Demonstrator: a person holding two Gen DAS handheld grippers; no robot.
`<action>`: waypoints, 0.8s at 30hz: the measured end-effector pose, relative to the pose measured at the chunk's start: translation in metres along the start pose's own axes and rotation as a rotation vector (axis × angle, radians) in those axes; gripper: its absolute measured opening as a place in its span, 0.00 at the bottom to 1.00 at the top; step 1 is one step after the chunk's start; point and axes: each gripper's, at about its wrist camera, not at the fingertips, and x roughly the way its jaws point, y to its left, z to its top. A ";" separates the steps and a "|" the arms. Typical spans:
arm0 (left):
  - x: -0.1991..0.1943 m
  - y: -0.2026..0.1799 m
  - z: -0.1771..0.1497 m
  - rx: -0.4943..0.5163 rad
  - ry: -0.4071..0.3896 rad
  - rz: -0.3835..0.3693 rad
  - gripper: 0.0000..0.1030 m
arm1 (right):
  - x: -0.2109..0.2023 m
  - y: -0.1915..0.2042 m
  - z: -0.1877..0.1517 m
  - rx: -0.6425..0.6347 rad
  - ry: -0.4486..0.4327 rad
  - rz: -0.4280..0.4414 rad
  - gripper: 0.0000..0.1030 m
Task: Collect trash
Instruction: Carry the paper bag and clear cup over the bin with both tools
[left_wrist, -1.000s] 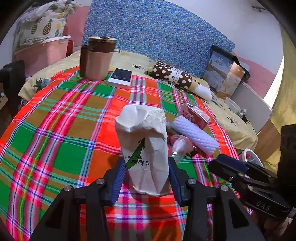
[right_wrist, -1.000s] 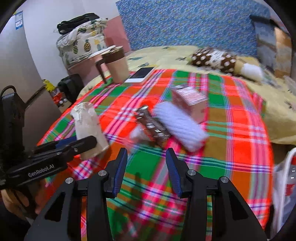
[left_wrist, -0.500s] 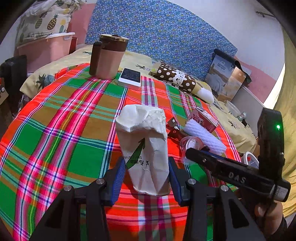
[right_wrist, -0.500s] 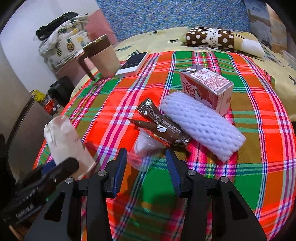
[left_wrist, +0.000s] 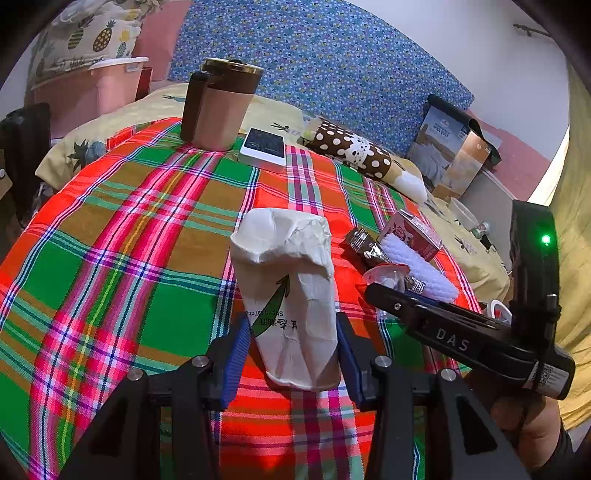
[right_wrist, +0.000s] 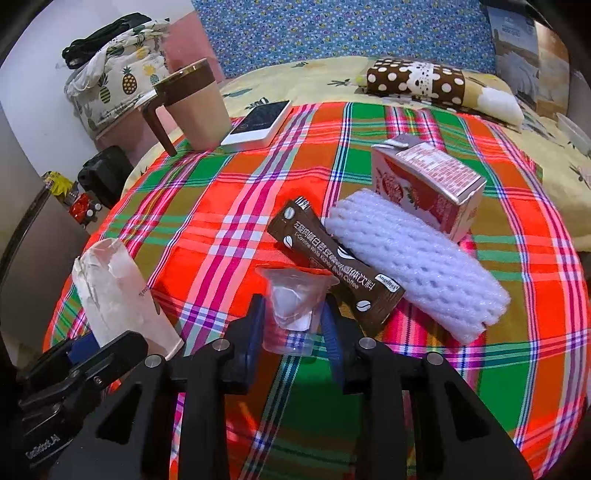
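Observation:
A crumpled white paper cup (left_wrist: 291, 302) stands upright on the plaid tablecloth (left_wrist: 110, 258), and my left gripper (left_wrist: 291, 354) is shut on its lower half. The same paper cup (right_wrist: 114, 295) shows at the left of the right wrist view. A small clear plastic cup (right_wrist: 295, 306) sits between the blue pads of my right gripper (right_wrist: 293, 326), whose jaws are closing and touch its sides. Just behind it lie a brown coffee sachet (right_wrist: 332, 258), a white foam net sleeve (right_wrist: 413, 266) and a pink drink carton (right_wrist: 428, 184).
A tan mug with a brown lid (left_wrist: 221, 107) and a white flat device (left_wrist: 263, 149) stand at the table's far edge. Beyond is a bed with a dotted brown pillow (left_wrist: 351, 155). A person's hand (left_wrist: 524, 417) holds the right gripper.
My right gripper came in over the table to the clear plastic cup and its jaws narrowed around it. The left gripper kept its hold on the paper cup.

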 end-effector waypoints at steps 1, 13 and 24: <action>0.000 -0.001 0.000 0.002 0.001 0.003 0.44 | -0.001 0.001 0.000 -0.003 -0.004 -0.001 0.32; -0.006 -0.031 -0.009 0.047 0.008 0.004 0.44 | -0.032 -0.010 -0.009 -0.019 -0.067 -0.011 0.32; -0.016 -0.081 -0.023 0.127 0.012 -0.039 0.44 | -0.076 -0.037 -0.025 0.008 -0.145 -0.056 0.32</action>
